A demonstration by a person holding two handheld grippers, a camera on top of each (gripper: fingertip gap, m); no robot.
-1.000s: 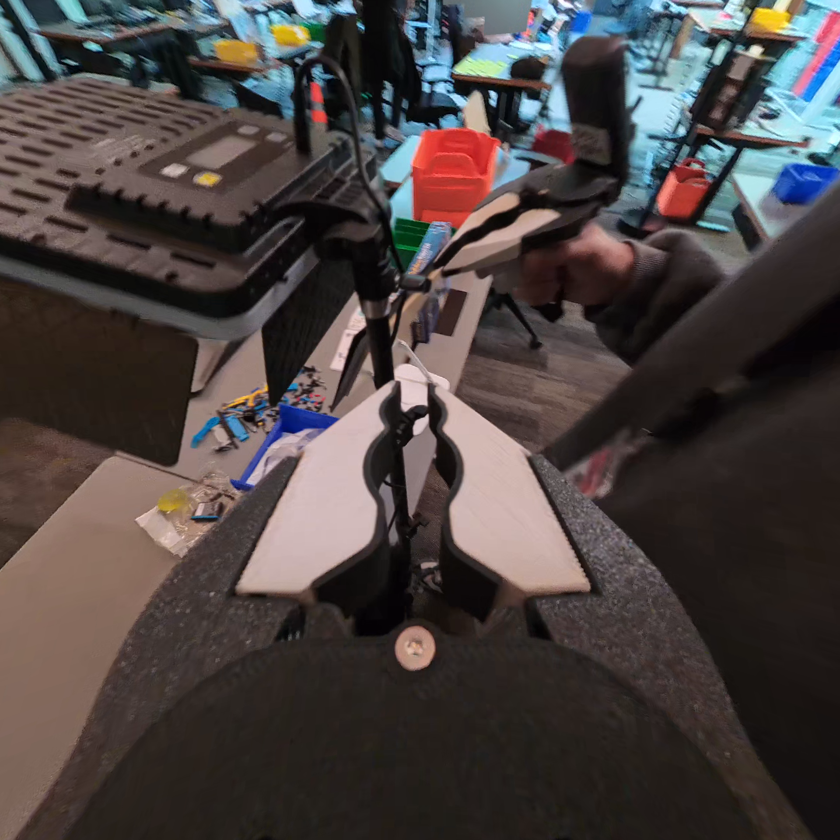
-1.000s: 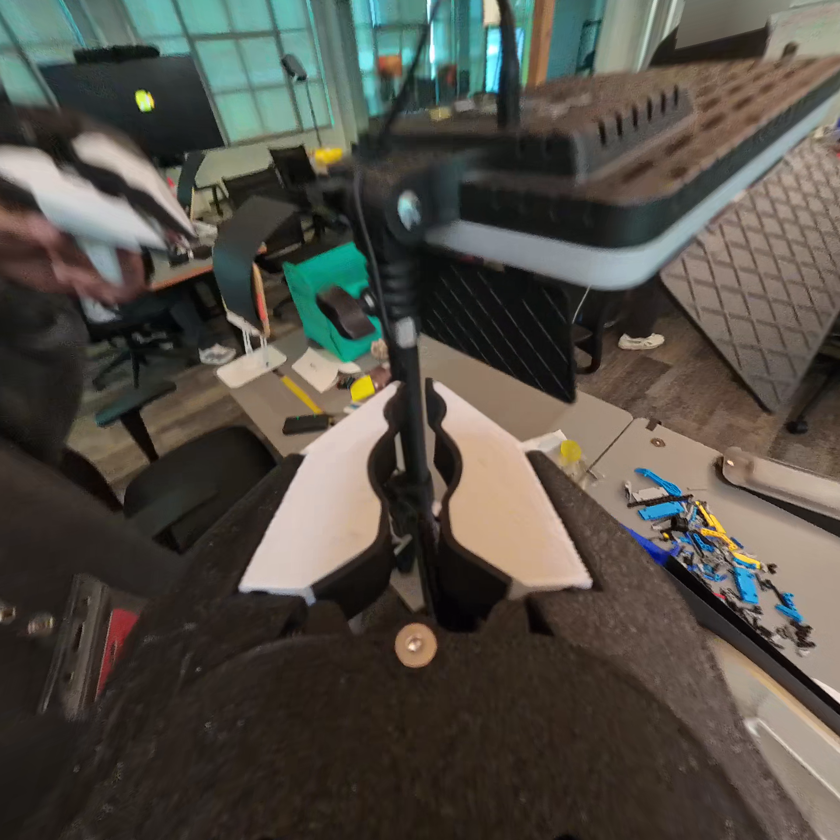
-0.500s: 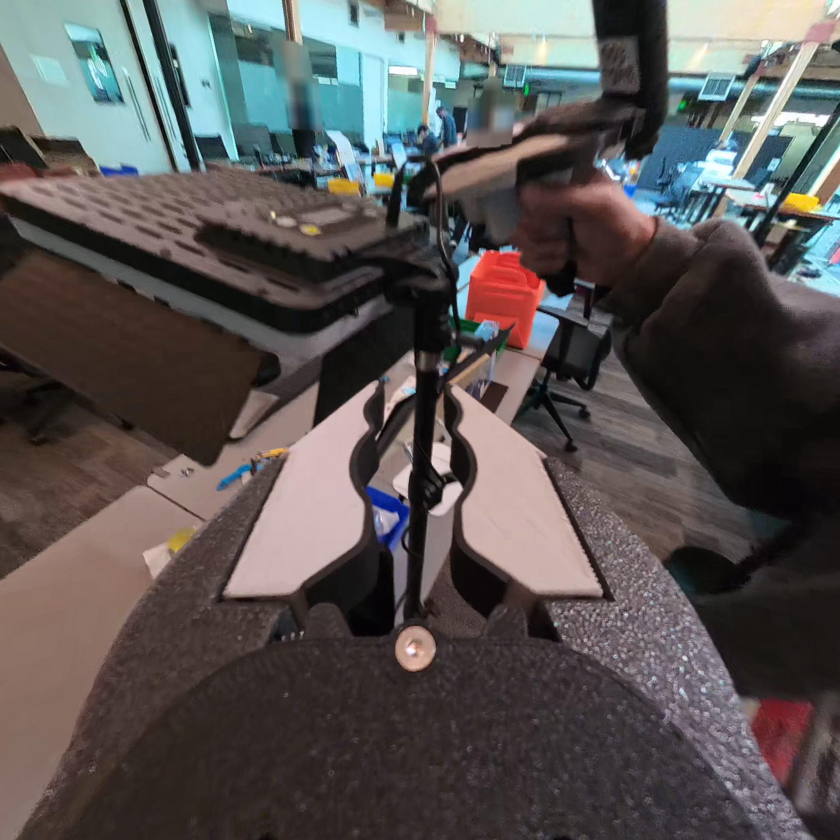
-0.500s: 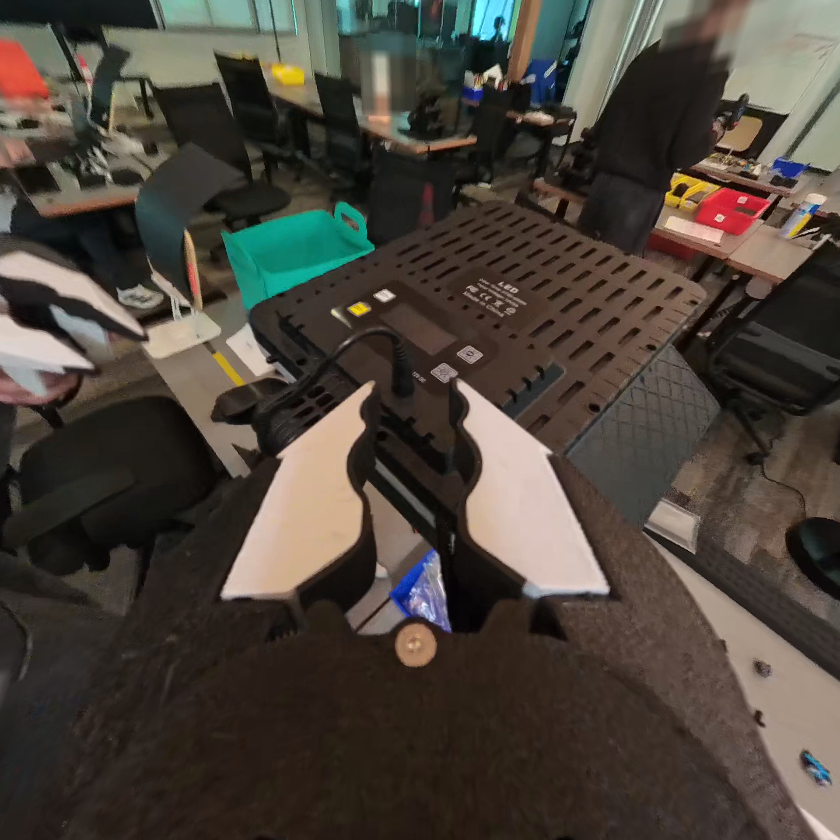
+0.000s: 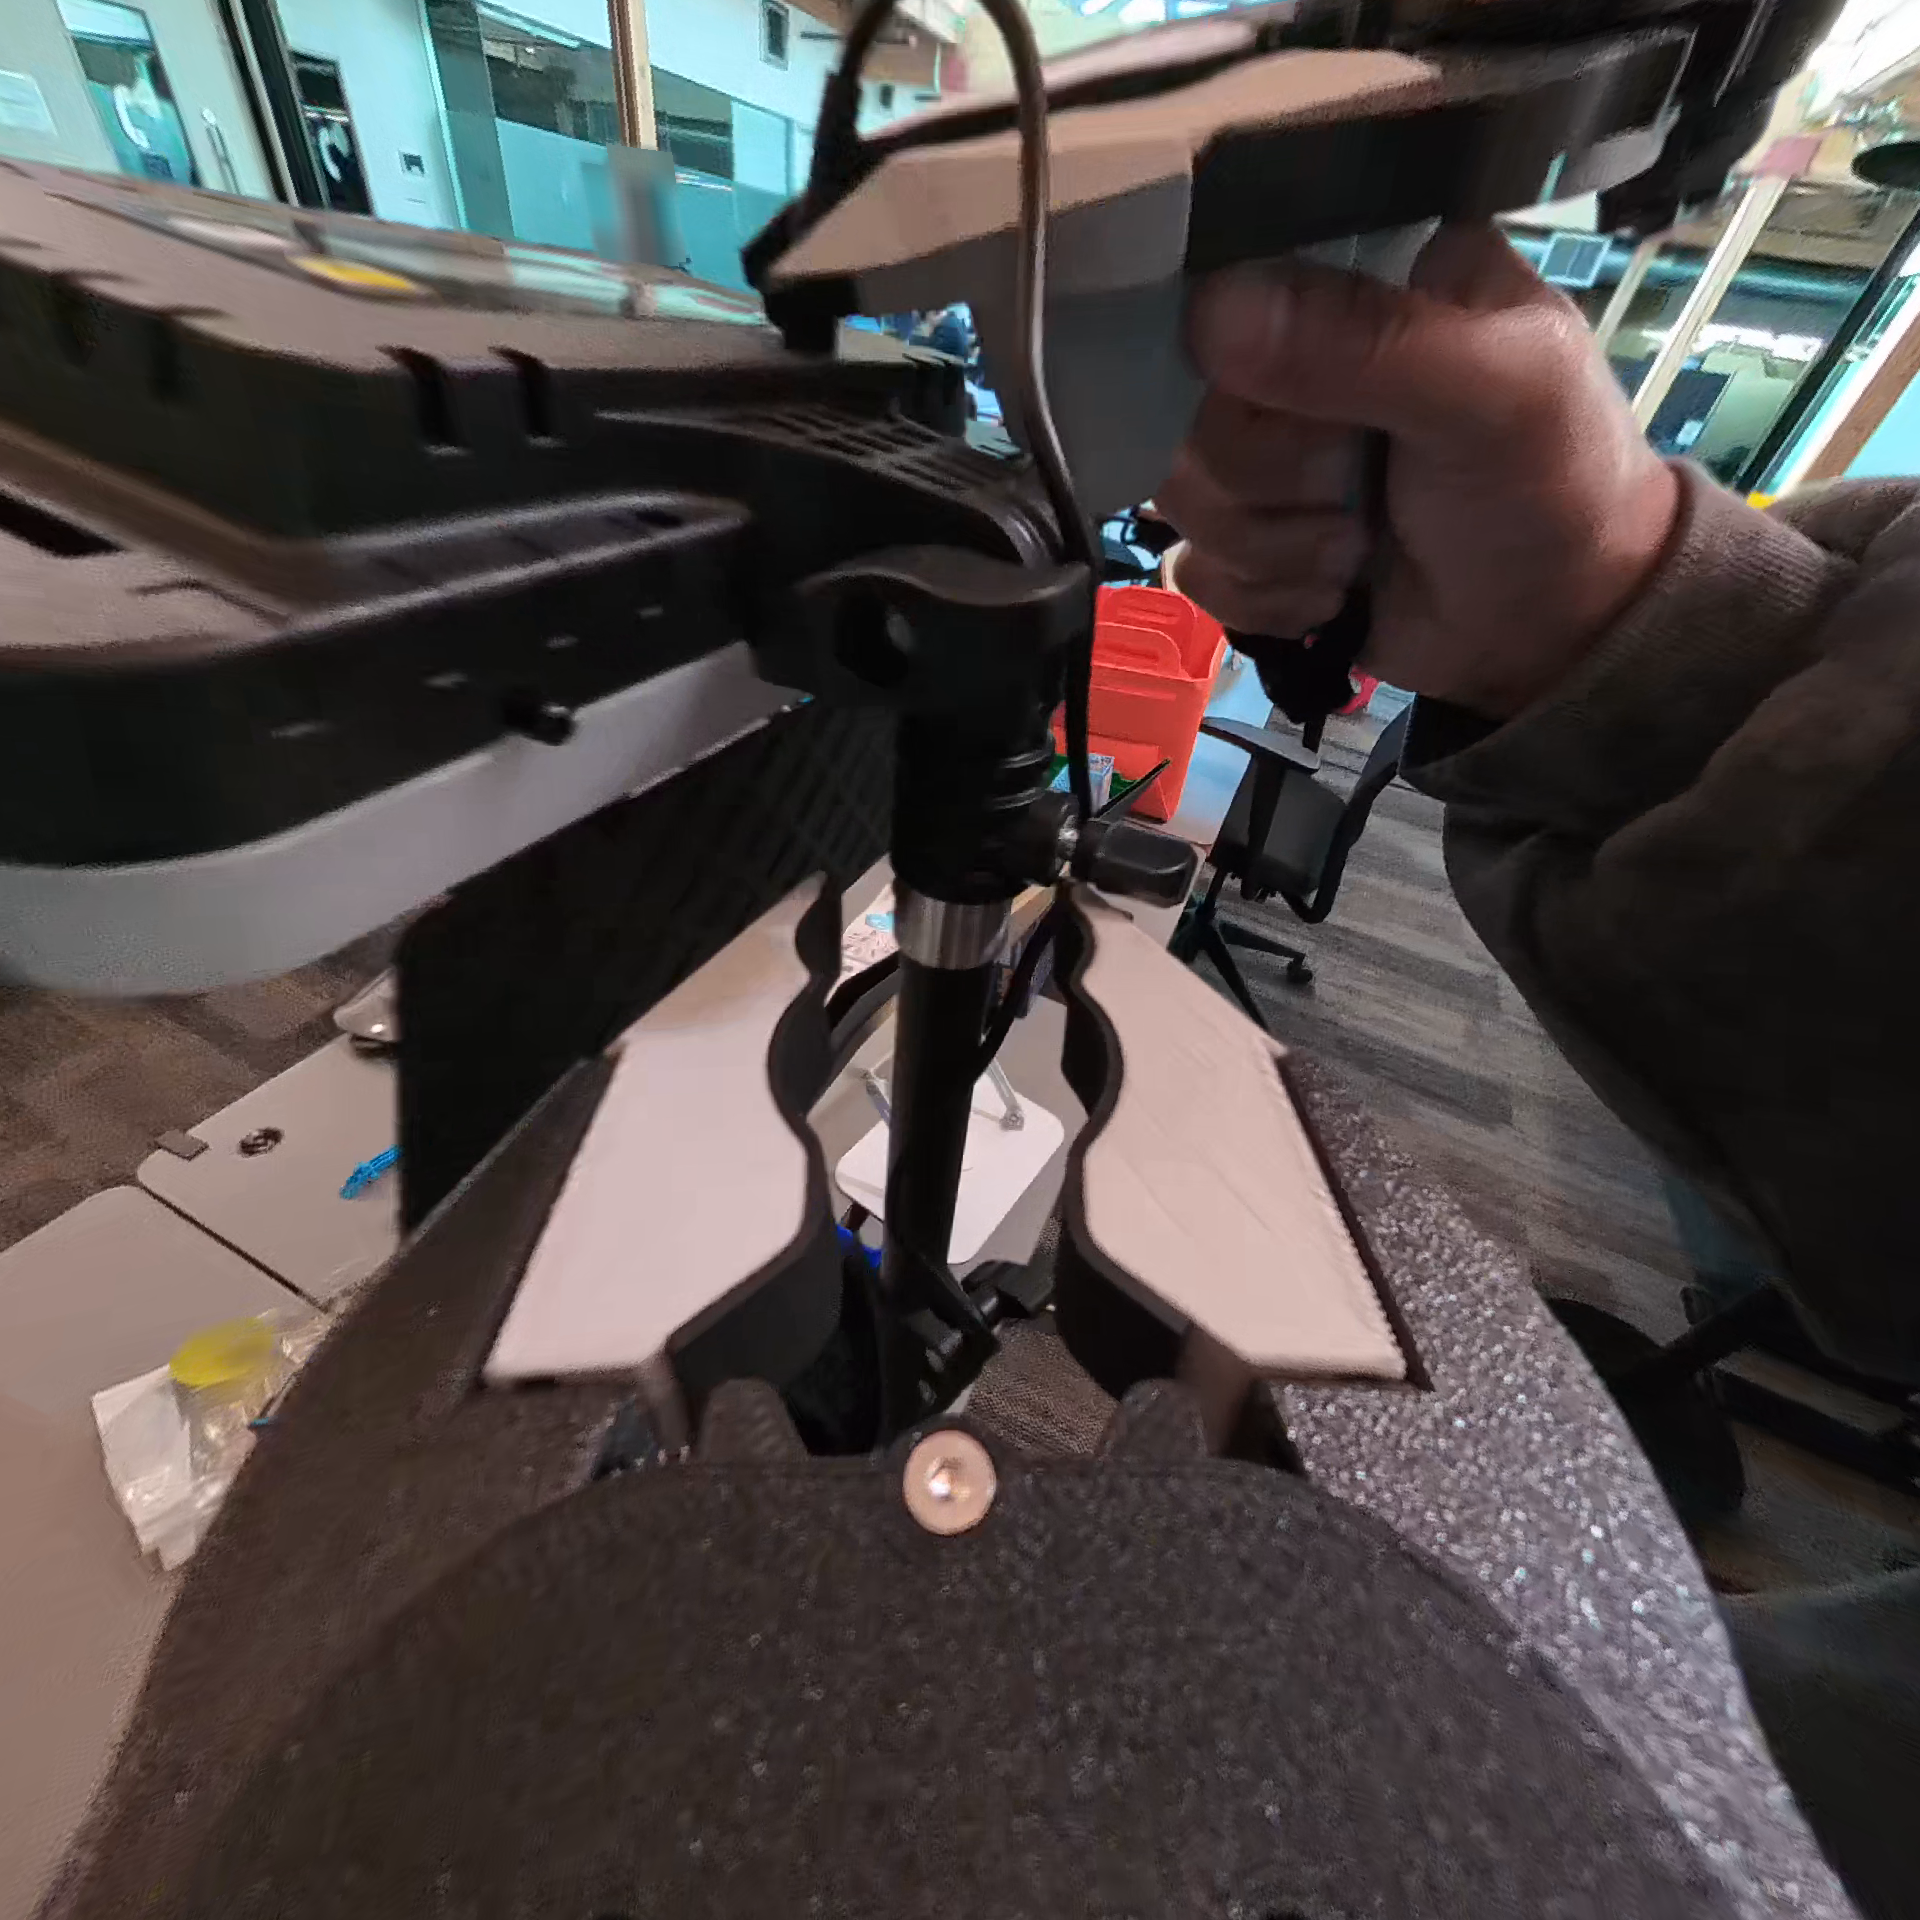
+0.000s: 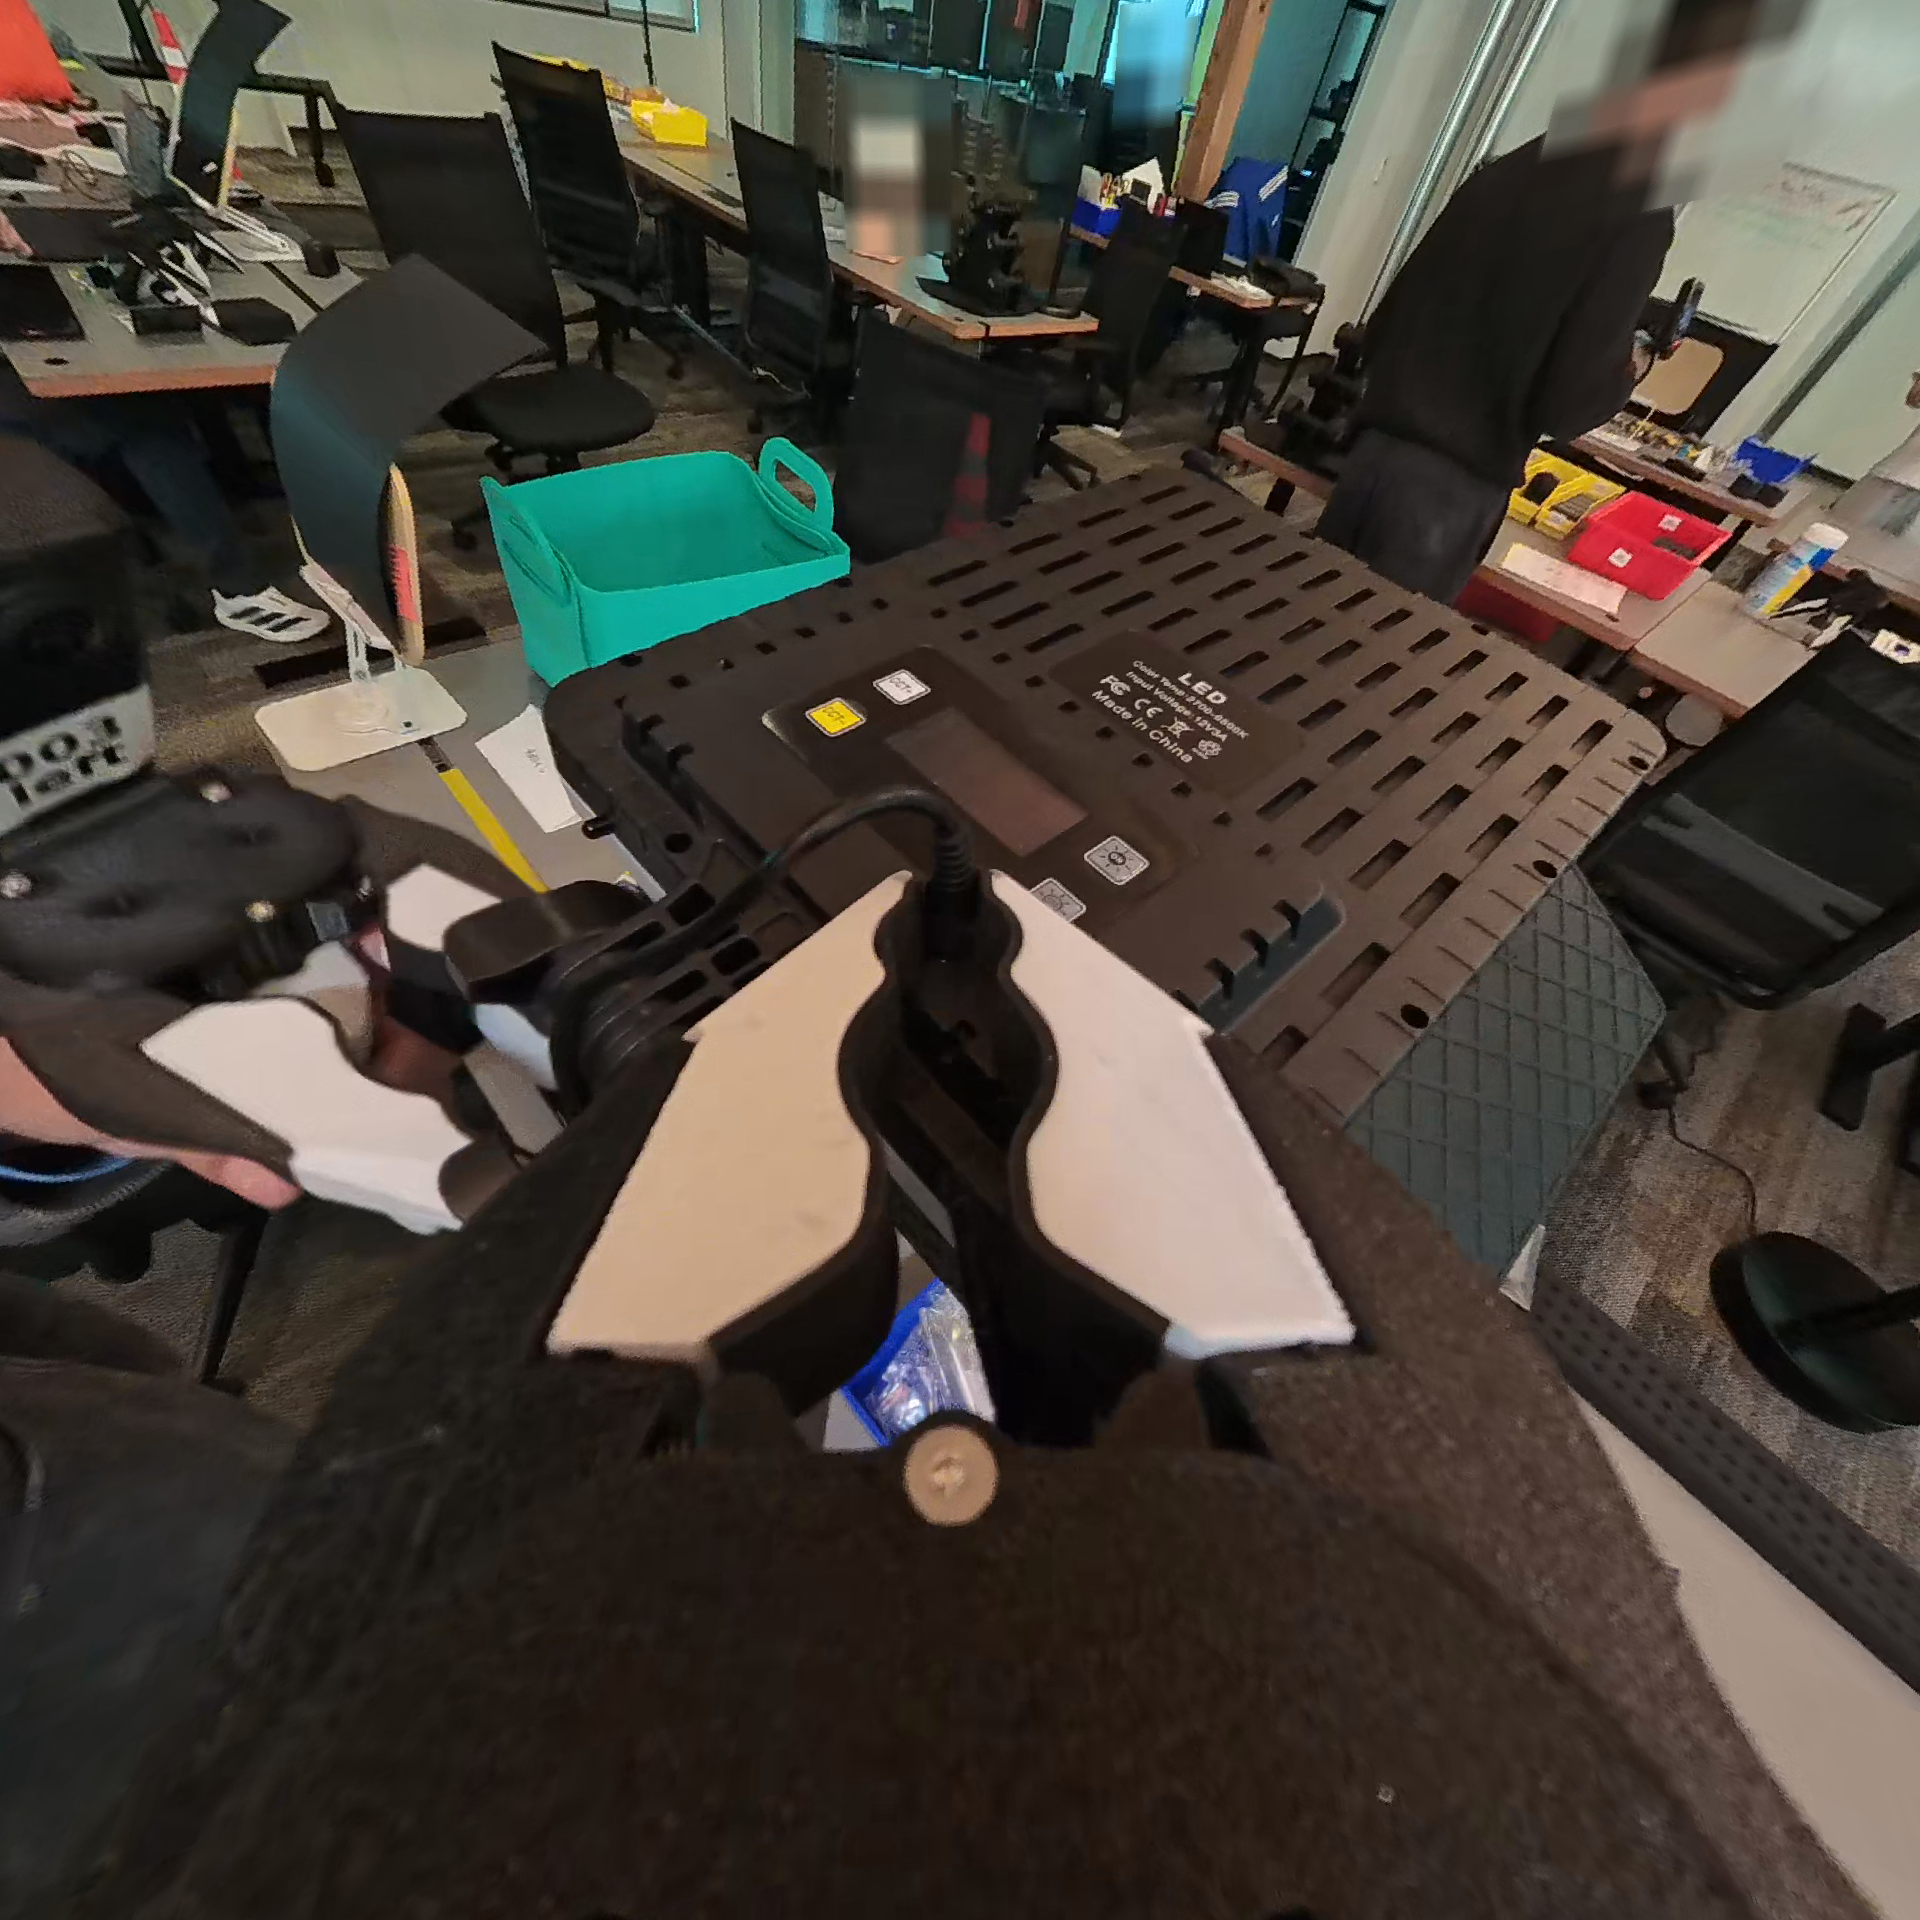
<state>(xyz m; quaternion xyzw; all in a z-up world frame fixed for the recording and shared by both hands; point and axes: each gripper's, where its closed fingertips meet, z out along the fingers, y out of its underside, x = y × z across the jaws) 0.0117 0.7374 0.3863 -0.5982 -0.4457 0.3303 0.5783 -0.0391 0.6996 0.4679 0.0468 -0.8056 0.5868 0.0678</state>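
Left claw [image 5: 945,896] spread wide, straddling the thin black stand pole [image 5: 930,1091] just under its metal collar; clear gaps on both sides, nothing gripped. Overhead, a big black slotted light panel [image 6: 1299,748] sitting on a tilt joint [image 5: 935,634] at the pole's top, with a small locking knob [image 5: 1132,857] sticking out just beside the right fingertip.

Right claw [image 6: 951,894] up over the panel's back, gripped by a hand [image 5: 1434,468], fingers narrowed to a small gap with the plug [image 6: 948,857] of a black cable [image 5: 1029,260] standing between the tips. Touching or actually pinching: impossible to tell from here.

Judging by looks: broad, rigid, top-heavy on that slim pole, so likely to swing or droop about the joint (plastic shell, probably not heavy, but awkward). Pole stiff, smooth, round, apt to slip in a loose pinch. Best held on the pole or at the panel's edge, not by the plug or cable, both thin and easily strained.

Round about: grey desk [image 5: 62,1351] below, a teal basket [image 6: 665,540] behind the panel, a red bin [image 5: 1143,675] farther off, a blue tray [image 6: 914,1361] of small parts underneath.
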